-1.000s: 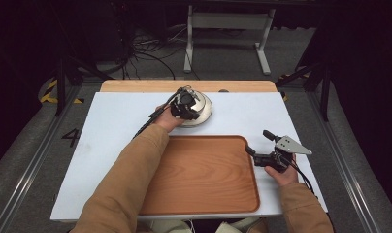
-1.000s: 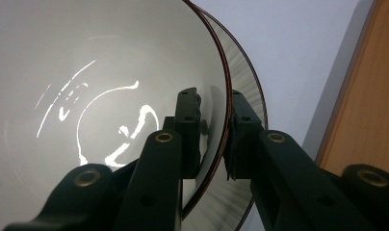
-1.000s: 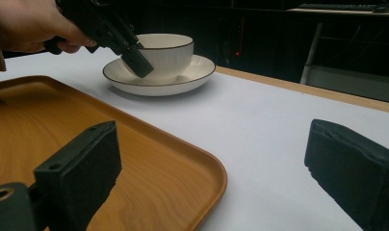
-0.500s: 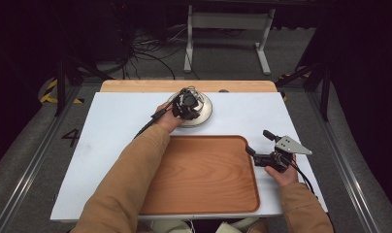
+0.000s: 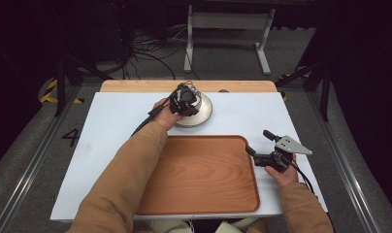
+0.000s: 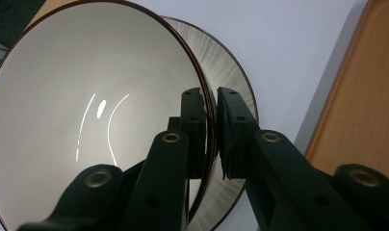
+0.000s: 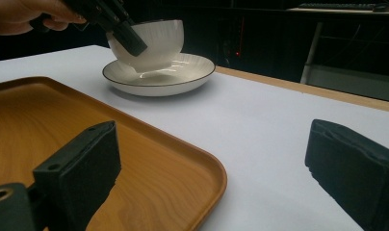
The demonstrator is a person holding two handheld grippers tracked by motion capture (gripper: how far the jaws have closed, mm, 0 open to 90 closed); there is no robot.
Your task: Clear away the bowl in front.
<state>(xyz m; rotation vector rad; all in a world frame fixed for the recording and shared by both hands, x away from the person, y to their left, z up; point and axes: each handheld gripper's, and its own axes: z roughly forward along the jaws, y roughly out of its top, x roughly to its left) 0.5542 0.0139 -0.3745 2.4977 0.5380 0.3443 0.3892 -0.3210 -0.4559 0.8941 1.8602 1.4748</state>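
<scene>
A white bowl (image 6: pixel 86 120) with a dark rim hangs tilted just above a white plate (image 7: pixel 159 79) at the table's far middle. My left gripper (image 6: pixel 209 103) is shut on the bowl's rim, one jaw inside and one outside. From above, the left gripper (image 5: pixel 187 97) covers most of the bowl over the plate (image 5: pixel 204 116). In the right gripper view the bowl (image 7: pixel 156 41) is ribbed outside, with the left gripper (image 7: pixel 120 26) clamped on its near side. My right gripper (image 5: pixel 258 141) stands open and holds nothing beside the right edge of the wooden tray (image 5: pixel 204 174).
The wooden tray (image 7: pixel 86 134) lies at the near middle of the light table (image 5: pixel 111 126), just in front of the plate. A wooden strip (image 5: pixel 136 86) runs along the table's far edge. Cables and a metal stand are on the floor beyond.
My left hand has risen slightly with the bowl in its jaws, away from the plate. The right gripper has stayed where it was.
</scene>
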